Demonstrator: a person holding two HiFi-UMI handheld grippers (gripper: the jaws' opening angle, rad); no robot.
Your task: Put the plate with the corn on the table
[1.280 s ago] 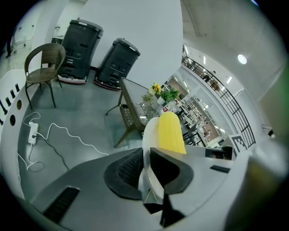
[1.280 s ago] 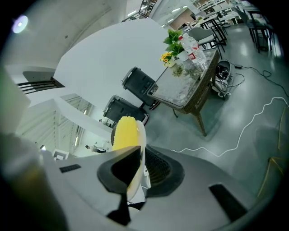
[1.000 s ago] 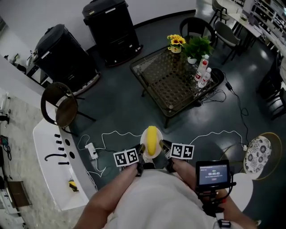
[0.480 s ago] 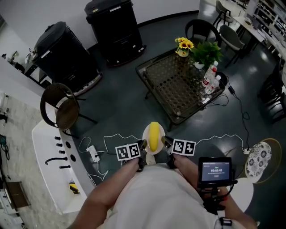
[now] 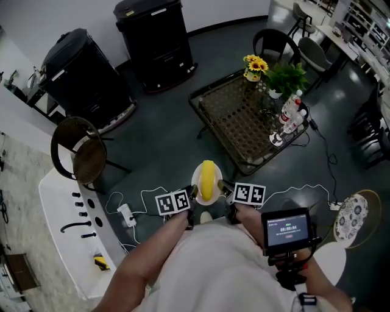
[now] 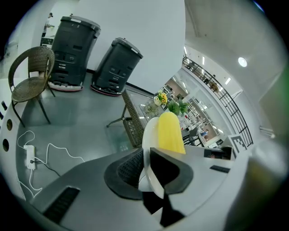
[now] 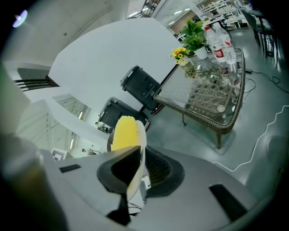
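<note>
In left claw [image 6: 146, 155], right claw [image 7: 141, 155]: white plate [image 5: 195, 183]; yellow corn [image 5: 207, 178] (lengthwise).

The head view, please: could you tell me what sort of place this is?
Probably an office lounge: a glass-topped table with flowers, two large black machines by the wall, and a wicker chair.

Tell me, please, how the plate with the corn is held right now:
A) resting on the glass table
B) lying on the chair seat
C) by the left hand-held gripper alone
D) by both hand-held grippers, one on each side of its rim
D: the left hand-held gripper and the right hand-held gripper each have their jaws closed on the rim of the plate, which hangs above the floor, short of the table.
</note>
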